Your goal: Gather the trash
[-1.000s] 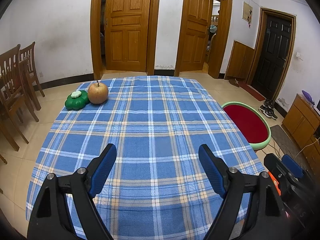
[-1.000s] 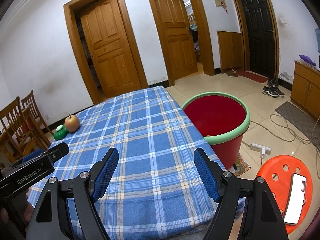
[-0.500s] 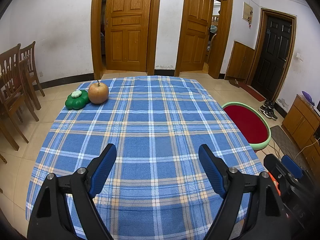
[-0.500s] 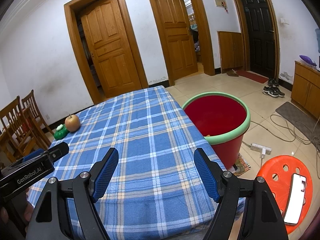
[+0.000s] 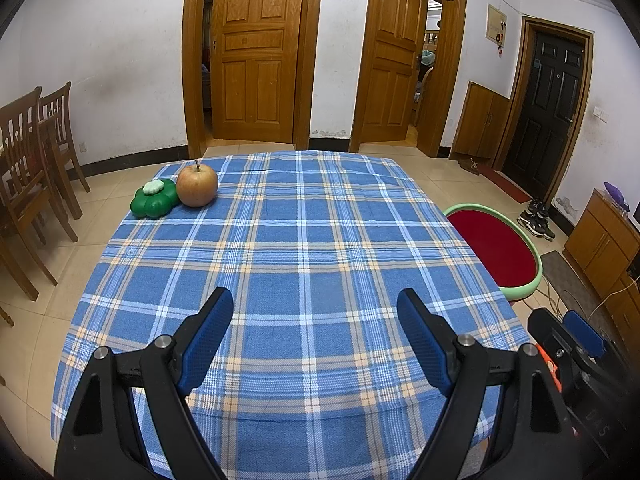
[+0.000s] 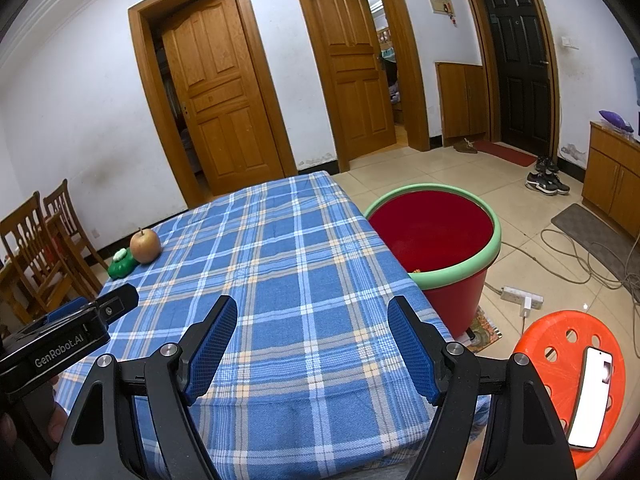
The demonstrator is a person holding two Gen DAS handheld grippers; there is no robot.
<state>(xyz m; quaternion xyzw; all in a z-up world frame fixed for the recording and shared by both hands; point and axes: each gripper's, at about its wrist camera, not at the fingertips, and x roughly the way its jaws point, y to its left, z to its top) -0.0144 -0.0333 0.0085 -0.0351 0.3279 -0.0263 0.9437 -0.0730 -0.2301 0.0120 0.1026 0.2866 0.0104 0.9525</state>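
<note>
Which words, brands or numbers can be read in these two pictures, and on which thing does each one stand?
"GenRobot.AI": white letters on the black body of the left tool, seen in the right wrist view.
Embossed characters on the black body of the right tool, at the left wrist view's edge: too unclear to read.
Framed beige wall notice beside the black door: too small to read.

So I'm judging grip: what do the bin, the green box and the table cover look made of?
Bin: likely smooth moulded plastic, with a mint rolled rim. Green box: apparently glossy plastic, showing highlights. Table cover: woven cloth, matte, with visible weave and creases.
</note>
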